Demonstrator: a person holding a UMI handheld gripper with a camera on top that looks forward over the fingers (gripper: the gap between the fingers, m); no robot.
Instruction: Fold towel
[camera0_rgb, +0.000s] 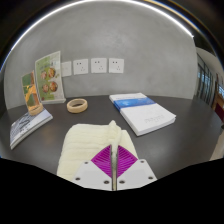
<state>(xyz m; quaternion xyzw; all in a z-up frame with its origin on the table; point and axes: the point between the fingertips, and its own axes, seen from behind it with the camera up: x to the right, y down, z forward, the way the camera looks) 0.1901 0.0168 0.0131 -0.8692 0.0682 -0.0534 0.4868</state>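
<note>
A cream ribbed towel (88, 142) lies on the dark table (110, 112), just ahead of my fingers and partly under them. My gripper (116, 165) sits over the towel's near edge. Its magenta pads (104, 158) meet along a thin line, and a raised fold of towel (117, 131) stands up right at the tips, pinched between them. The towel's near part is hidden by the fingers.
A book with a blue and white cover (141, 112) lies to the right beyond the towel. A roll of tape (76, 104) lies at the back. A magazine (28, 124) lies at the left, below an upright picture card (43, 78). Wall sockets (98, 64) sit behind.
</note>
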